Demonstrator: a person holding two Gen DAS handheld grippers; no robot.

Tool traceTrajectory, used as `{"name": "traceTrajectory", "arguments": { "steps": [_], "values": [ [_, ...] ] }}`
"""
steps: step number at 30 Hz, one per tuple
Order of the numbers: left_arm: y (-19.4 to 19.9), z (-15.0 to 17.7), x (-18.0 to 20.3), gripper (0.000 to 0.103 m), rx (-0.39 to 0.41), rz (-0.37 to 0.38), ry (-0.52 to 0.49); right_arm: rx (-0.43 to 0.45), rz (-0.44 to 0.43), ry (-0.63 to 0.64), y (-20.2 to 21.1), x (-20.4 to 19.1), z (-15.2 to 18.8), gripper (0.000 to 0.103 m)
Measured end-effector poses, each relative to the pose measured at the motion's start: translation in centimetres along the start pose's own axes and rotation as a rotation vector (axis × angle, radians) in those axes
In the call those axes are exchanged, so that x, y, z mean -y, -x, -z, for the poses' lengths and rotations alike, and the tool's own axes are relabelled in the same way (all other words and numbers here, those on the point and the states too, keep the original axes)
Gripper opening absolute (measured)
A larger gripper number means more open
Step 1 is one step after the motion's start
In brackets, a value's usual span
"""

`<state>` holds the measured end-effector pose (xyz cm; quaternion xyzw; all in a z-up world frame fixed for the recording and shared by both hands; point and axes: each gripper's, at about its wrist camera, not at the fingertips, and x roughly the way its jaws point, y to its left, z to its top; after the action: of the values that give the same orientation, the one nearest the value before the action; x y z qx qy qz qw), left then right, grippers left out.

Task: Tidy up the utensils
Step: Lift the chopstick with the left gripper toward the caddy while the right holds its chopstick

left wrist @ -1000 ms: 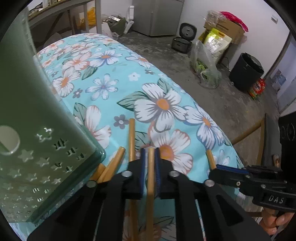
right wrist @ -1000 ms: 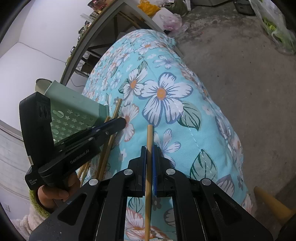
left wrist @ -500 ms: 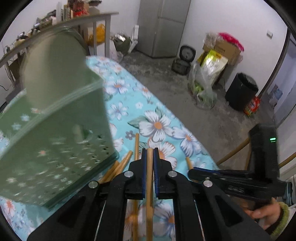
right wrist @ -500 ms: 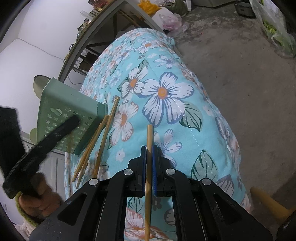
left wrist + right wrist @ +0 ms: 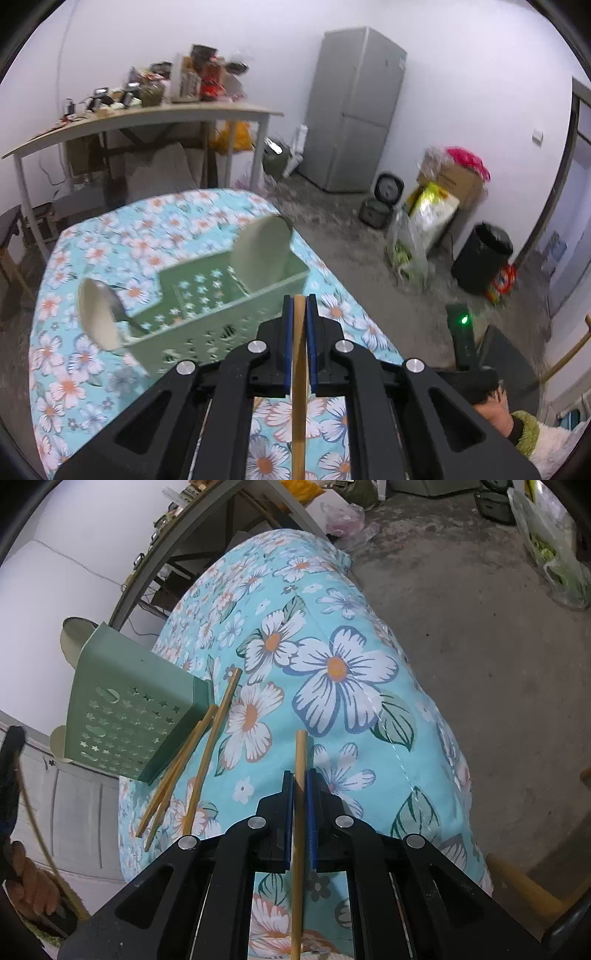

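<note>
Already each gripper was clamped on one chopstick: left gripper [image 5: 299, 314] above the green holder [image 5: 207, 295], right gripper [image 5: 300, 782] over the floral cloth [image 5: 369, 664]. Pinched so thinly, either stick could pivot and miss the holder's compartment.

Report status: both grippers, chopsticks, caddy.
Left gripper shut on chopstick. Right gripper shut on another chopstick. Three loose chopsticks against green caddy. Nothing blocking.

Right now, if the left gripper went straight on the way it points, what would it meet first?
Probably the green caddy: the left gripper, shut on a chopstick, points at its near wall. Depth is unclear.
</note>
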<state>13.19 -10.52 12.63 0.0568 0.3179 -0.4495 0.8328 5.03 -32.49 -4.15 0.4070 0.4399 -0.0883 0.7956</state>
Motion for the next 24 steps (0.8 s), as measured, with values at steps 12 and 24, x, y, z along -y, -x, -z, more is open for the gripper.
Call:
{"name": "traceTrajectory", "arguments": {
  "steps": [12, 24],
  "values": [
    [7.4, -2.9, -3.7, 0.006, 0.229, -0.058, 0.095, -0.017, 0.078, 0.126, -0.8, -2.4, 0.0, 0.004],
    [10.1, -6.9, -8.2, 0.006, 0.493, -0.046, 0.227, 0.082, -0.039, 0.223, 3.1, -6.9, -0.3, 0.004]
  ]
}}
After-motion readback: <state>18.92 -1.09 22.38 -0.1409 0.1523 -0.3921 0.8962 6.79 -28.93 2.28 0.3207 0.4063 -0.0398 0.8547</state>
